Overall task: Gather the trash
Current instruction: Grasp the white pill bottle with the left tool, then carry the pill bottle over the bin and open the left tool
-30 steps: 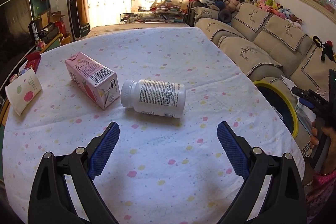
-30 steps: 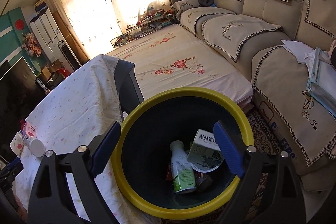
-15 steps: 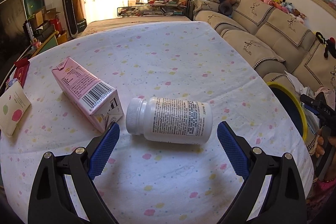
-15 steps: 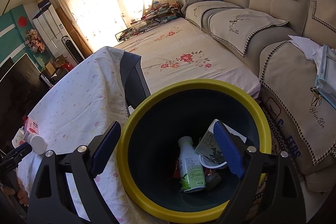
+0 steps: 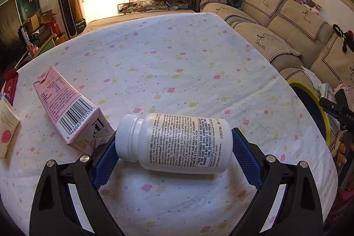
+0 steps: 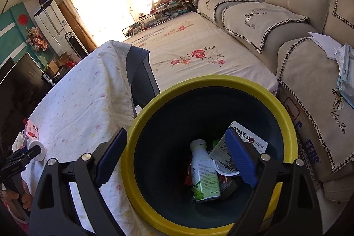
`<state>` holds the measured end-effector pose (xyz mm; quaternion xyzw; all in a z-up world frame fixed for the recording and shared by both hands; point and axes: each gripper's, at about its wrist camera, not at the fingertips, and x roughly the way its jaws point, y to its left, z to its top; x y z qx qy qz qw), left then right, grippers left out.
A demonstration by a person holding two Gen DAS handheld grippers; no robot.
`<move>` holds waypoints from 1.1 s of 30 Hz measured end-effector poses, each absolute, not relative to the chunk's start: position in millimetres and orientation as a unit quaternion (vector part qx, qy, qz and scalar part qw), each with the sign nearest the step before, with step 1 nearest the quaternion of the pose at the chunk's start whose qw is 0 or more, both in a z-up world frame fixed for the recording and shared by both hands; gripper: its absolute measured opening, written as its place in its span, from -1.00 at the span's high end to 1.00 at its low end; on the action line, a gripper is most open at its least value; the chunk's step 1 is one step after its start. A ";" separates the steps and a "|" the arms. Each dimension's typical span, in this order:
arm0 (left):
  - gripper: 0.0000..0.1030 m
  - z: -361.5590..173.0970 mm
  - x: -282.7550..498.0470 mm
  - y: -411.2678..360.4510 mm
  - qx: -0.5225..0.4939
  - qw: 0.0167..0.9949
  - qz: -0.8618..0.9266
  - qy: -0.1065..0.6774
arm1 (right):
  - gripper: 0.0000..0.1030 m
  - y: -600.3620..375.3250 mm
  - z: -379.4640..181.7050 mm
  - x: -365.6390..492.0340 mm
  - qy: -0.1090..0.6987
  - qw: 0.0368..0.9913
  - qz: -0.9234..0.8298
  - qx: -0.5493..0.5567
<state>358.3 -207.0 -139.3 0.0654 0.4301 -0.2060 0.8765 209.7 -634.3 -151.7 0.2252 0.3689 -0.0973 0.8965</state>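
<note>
A white pill bottle (image 5: 174, 143) lies on its side on the table, cap to the left. My left gripper (image 5: 173, 147) is open with the bottle between its blue pads, which are close to both ends; contact is unclear. A pink carton (image 5: 66, 112) lies just left of it. My right gripper (image 6: 177, 154) is open and empty, hovering over the yellow-rimmed bin (image 6: 285, 112). The bin holds a green-labelled bottle (image 6: 204, 171), a paper cup and wrappers. The bin's rim shows in the left wrist view (image 5: 325, 118) off the table's right edge.
The table has a dotted white cloth (image 5: 177, 63). A cream tube (image 5: 6, 125) and a red packet (image 5: 10, 83) lie at its left edge. A beige sofa (image 6: 265, 21) stands behind the bin. The left gripper (image 6: 20, 156) shows at the table's near corner in the right wrist view.
My left gripper has moved forward so the pill bottle now lies between its pads. My right gripper has drifted slightly over the bin, still open.
</note>
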 end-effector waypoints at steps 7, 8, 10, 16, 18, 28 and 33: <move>-0.67 -140.8 360.8 -212.4 0.070 0.878 -0.203 0.428 | -0.66 -634.8 -151.8 208.9 0.368 0.896 -0.098 0.227; -0.67 -139.9 359.3 -213.0 0.071 0.879 -0.202 0.425 | -0.65 -634.6 -151.1 208.4 0.368 0.896 -0.097 0.228; -0.67 -136.3 354.2 -214.4 0.074 0.883 -0.200 0.418 | -0.65 -634.1 -150.0 206.6 0.366 0.897 -0.095 0.229; -0.67 -110.8 328.6 -226.6 0.092 0.896 -0.201 0.385 | -0.66 -634.8 -142.8 196.2 0.359 0.901 -0.094 0.226; -0.67 -101.6 318.4 -233.5 0.096 0.900 -0.202 0.375 | -0.65 -635.5 -139.8 190.8 0.355 0.903 -0.094 0.224; -0.67 -76.3 273.5 -300.2 0.124 0.895 -0.247 0.351 | -0.66 -655.6 -132.0 152.5 0.337 0.909 -0.116 0.213; -0.67 -70.7 262.0 -346.7 0.130 0.883 -0.286 0.350 | -0.67 -677.6 -133.4 129.2 0.328 0.908 -0.140 0.219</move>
